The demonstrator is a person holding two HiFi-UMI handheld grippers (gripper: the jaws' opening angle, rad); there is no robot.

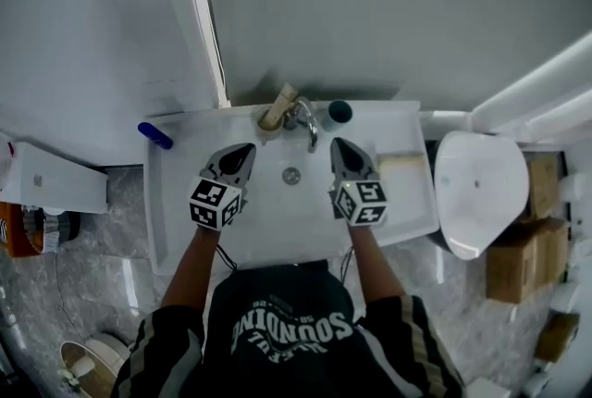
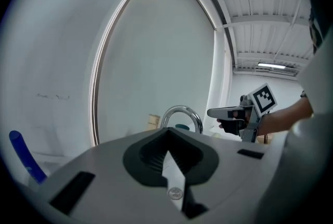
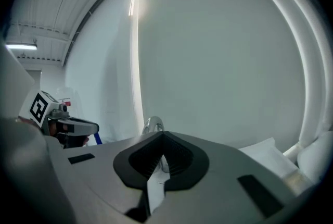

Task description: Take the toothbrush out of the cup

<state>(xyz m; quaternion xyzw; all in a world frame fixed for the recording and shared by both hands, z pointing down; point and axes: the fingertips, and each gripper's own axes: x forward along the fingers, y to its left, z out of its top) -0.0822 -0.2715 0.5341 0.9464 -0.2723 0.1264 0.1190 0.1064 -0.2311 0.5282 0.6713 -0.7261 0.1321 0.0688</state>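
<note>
A white washbasin point(image 1: 185, 230) lies below me with a chrome tap point(image 1: 303, 120) at its back. Right of the tap stands a dark round cup point(image 1: 340, 112), and its teal rim point(image 2: 182, 126) peeks out behind the tap in the left gripper view. A blue stick-like thing point(image 1: 155, 135), perhaps the toothbrush, lies at the basin's back left corner. My left gripper point(image 1: 248, 149) hovers over the bowl left of the tap, shut and empty. My right gripper point(image 1: 337, 144) hovers right of the tap, just in front of the cup, also shut and empty.
A beige wooden piece point(image 1: 276, 109) leans left of the tap. A pale folded cloth point(image 1: 400, 169) lies on the basin's right side. A white toilet point(image 1: 476, 188) stands to the right, with cardboard boxes point(image 1: 523, 253) beyond it. The wall and a lit mirror strip point(image 1: 208, 17) are ahead.
</note>
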